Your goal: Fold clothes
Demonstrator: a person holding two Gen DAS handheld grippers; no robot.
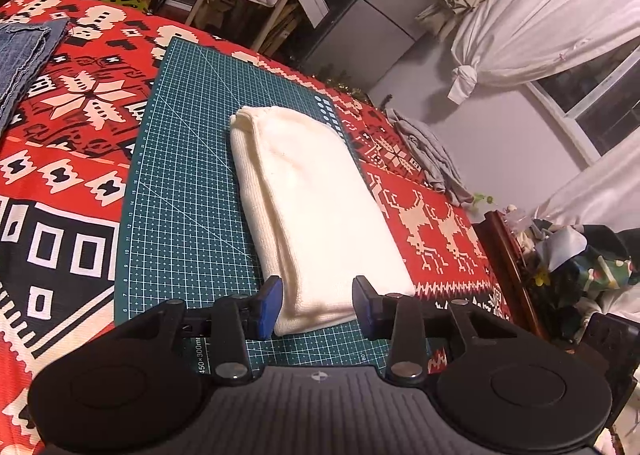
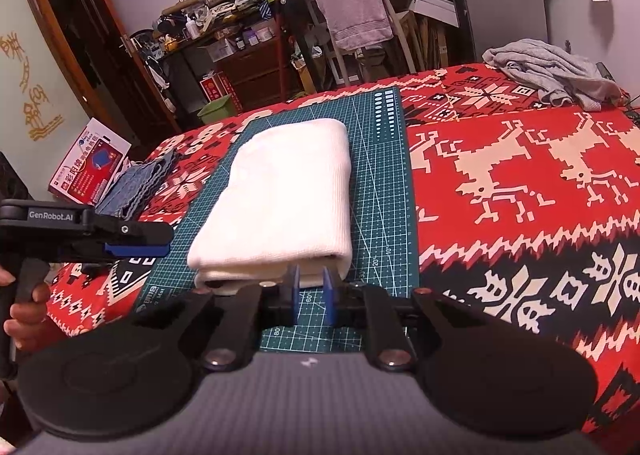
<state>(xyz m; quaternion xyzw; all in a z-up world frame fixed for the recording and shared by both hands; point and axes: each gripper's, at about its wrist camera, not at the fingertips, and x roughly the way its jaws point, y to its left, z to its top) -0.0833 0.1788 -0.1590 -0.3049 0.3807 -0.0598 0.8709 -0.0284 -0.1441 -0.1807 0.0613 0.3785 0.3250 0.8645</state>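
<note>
A folded white cloth (image 1: 316,211) lies on a green mat (image 1: 188,191) laid over a red patterned blanket (image 1: 60,143); its long axis runs away from the cameras, one short end near the tools and the other toward the far edge of the mat. In the left wrist view, jeans (image 1: 24,55) lie at far left on the blanket, and the left tool (image 1: 318,307) sits spread, its blue pads on either side of the cloth's near end, not pinching it. A grey garment (image 1: 432,151) lies crumpled at right. The right wrist view alone shows a hand (image 2: 28,319) at far left gripping the left tool (image 2: 136,243) from the side, beside the mat. The right tool (image 2: 312,291) has its pads narrowly apart, tips at the cloth's (image 2: 280,199) near folded edge; whether they pinch it cannot be told.
</note>
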